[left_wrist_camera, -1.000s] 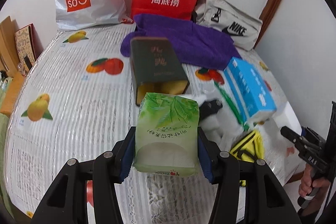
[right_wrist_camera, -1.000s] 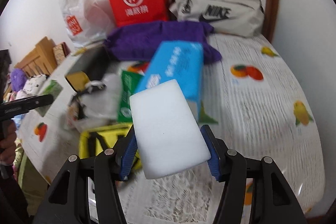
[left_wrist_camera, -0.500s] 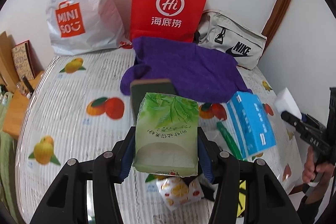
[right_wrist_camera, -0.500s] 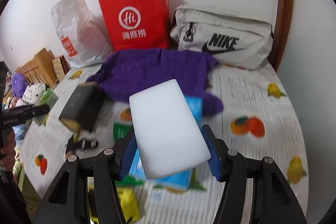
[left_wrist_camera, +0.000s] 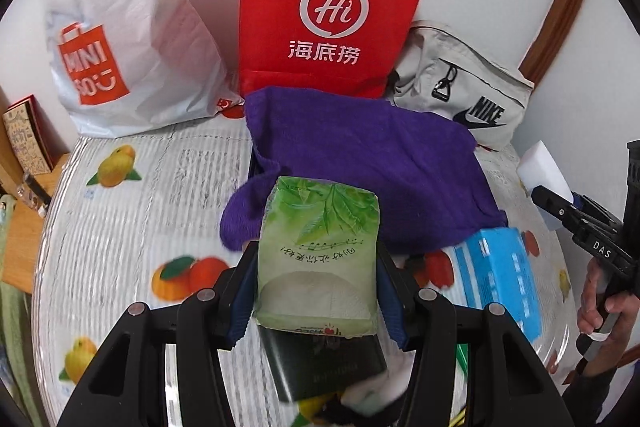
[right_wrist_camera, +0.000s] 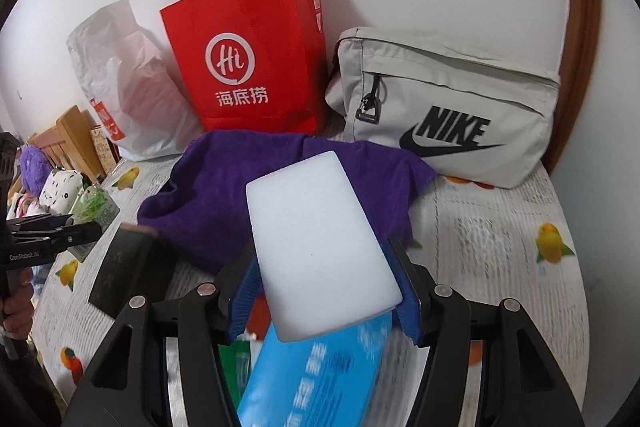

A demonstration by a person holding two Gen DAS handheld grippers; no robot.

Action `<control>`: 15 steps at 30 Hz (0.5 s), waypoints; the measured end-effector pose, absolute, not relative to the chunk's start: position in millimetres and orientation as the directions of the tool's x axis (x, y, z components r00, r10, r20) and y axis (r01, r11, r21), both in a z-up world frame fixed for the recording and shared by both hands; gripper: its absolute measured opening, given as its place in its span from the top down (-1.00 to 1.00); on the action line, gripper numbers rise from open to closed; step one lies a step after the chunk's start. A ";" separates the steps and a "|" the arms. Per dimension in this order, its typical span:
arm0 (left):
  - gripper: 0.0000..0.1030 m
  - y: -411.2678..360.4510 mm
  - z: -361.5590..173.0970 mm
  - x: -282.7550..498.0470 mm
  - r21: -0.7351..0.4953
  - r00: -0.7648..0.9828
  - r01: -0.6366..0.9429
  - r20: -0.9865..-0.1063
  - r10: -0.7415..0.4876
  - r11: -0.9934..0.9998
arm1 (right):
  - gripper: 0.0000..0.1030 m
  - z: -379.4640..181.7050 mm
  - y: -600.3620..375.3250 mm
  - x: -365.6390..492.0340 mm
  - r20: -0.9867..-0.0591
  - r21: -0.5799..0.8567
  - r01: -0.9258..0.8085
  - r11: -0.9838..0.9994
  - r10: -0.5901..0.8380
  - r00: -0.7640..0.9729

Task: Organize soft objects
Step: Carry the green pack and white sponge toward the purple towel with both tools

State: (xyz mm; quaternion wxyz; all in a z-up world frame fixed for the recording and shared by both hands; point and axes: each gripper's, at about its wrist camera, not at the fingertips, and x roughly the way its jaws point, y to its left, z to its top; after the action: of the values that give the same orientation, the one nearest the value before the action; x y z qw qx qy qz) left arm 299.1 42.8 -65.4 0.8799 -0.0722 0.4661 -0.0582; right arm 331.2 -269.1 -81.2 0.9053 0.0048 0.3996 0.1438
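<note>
Both clamp loads: left gripper (left_wrist_camera: 316,291) green tissue pack (left_wrist_camera: 318,259), right gripper (right_wrist_camera: 324,291) white sponge (right_wrist_camera: 318,243).

green tissue pack (left_wrist_camera: 318,259): held aloft, upright | white sponge (right_wrist_camera: 318,243): held aloft, tilted

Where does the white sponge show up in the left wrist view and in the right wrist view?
Left wrist view: the white sponge sits small at the right edge, held in the right gripper.
Right wrist view: the sponge fills the centre, clamped between the gripper's blue pads.
Shared landmark: the red paper bag standing against the wall behind the purple towel.
</note>
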 end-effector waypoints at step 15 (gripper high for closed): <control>0.00 33.0 -84.1 380.4 -0.151 0.527 0.056 -0.835 -0.157 0.987 | -0.17 -126.1 -259.1 419.7 -0.806 0.127 -0.270 0.954 0.258 0.532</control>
State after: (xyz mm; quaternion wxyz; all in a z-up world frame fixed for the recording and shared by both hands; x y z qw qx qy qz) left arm 380.4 33.0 -84.1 0.8723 -0.0525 0.4823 -0.0611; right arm 419.7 -259.1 -126.1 0.8752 -0.0065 0.4596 0.1510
